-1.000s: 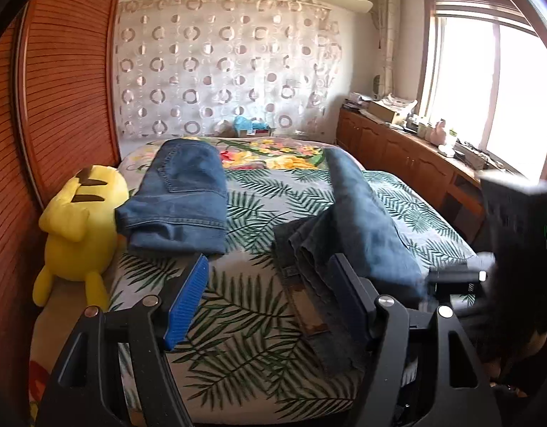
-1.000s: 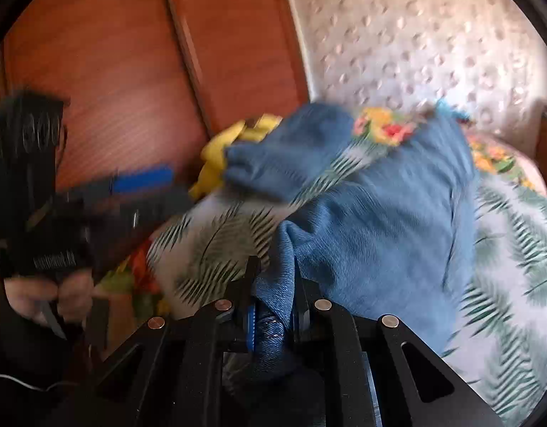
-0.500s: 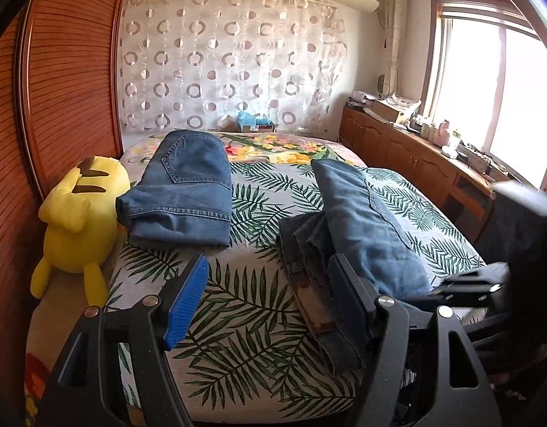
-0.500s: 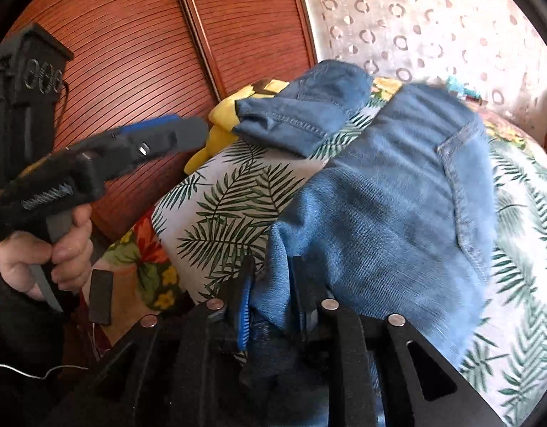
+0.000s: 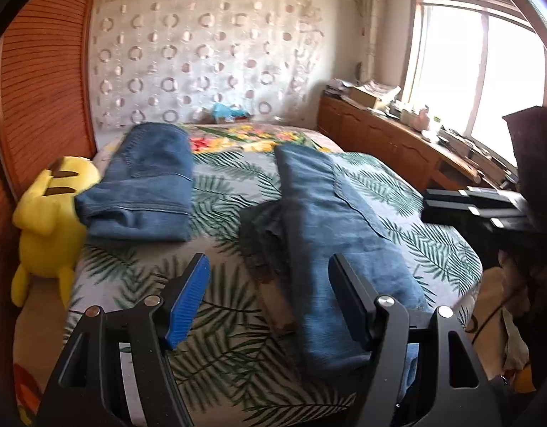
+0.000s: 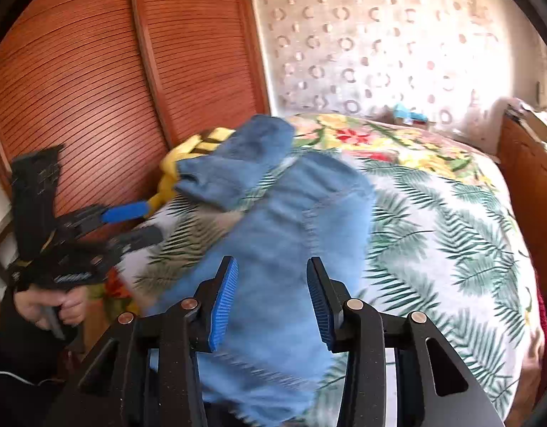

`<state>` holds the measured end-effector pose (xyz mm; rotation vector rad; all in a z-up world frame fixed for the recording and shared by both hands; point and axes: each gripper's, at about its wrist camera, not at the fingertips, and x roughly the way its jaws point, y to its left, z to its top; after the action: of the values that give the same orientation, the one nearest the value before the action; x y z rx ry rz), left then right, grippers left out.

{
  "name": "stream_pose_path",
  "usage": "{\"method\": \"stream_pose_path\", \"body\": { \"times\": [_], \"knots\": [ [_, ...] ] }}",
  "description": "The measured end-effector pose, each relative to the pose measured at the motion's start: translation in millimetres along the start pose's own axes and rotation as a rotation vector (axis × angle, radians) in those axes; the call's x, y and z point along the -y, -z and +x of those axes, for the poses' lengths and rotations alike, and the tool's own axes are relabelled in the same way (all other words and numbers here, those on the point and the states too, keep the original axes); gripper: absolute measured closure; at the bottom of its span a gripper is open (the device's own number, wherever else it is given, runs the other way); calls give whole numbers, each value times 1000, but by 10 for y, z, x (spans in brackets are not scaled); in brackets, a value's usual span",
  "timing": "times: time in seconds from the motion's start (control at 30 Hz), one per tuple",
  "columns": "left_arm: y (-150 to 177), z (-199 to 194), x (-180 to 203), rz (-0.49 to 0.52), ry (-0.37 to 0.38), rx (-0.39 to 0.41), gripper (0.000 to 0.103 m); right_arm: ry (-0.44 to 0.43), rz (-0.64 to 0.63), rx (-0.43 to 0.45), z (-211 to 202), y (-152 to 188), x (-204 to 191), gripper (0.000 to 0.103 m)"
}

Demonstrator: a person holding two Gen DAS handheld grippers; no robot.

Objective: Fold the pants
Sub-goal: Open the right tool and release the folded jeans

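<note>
A pair of blue jeans (image 5: pixel 327 213) lies folded lengthwise along the middle of the bed, its near end hanging over the front edge; it also fills the right wrist view (image 6: pixel 284 249). My left gripper (image 5: pixel 270 295) is open and empty above the bed's near edge, just left of these jeans. My right gripper (image 6: pixel 271 299) is open just above the jeans' near end, with no cloth between its pads. It also shows at the right of the left wrist view (image 5: pixel 444 206). The left gripper shows at the left of the right wrist view (image 6: pixel 134 224).
A second pair of folded jeans (image 5: pixel 145 185) lies at the bed's far left, beside a yellow plush toy (image 5: pixel 49 220). The leaf-print bed cover (image 5: pixel 220 348) fills the scene. A wooden wardrobe (image 6: pixel 95 89) stands on the left, a cluttered wooden counter (image 5: pixel 398 135) under the window.
My right gripper has opened and let go of the jeans, which have dropped flat onto the bed. The left gripper stayed open and shifted slightly.
</note>
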<state>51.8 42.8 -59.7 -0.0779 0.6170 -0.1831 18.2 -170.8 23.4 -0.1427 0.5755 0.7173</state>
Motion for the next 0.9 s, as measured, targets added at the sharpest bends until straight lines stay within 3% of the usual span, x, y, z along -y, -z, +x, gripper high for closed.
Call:
{"method": "stream_pose_path", "body": {
  "times": [0.1, 0.27, 0.4, 0.43, 0.5, 0.6, 0.77, 0.9],
  "knots": [
    [45, 207, 87, 21, 18, -56, 43, 50, 23, 35, 16, -7, 117, 61],
    [190, 461, 182, 24, 70, -157, 45, 90, 55, 44, 114, 10, 238, 61],
    [256, 525, 158, -23, 103, -191, 47, 93, 55, 46, 178, -25, 232, 61],
    [263, 518, 157, -31, 110, -190, 51, 94, 52, 48, 186, -36, 212, 61],
    [274, 495, 185, -33, 147, -194, 74, 94, 44, 51, 212, -60, 180, 61],
    [309, 443, 291, 6, 159, -196, 94, 92, 49, 49, 322, -92, 224, 61],
    [282, 104, 342, 9, 159, -120, 97, 69, 53, 45, 476, -168, 313, 59],
    [317, -61, 325, 18, 149, -118, 97, -3, 63, 53, 573, -234, 324, 47]
  ]
}}
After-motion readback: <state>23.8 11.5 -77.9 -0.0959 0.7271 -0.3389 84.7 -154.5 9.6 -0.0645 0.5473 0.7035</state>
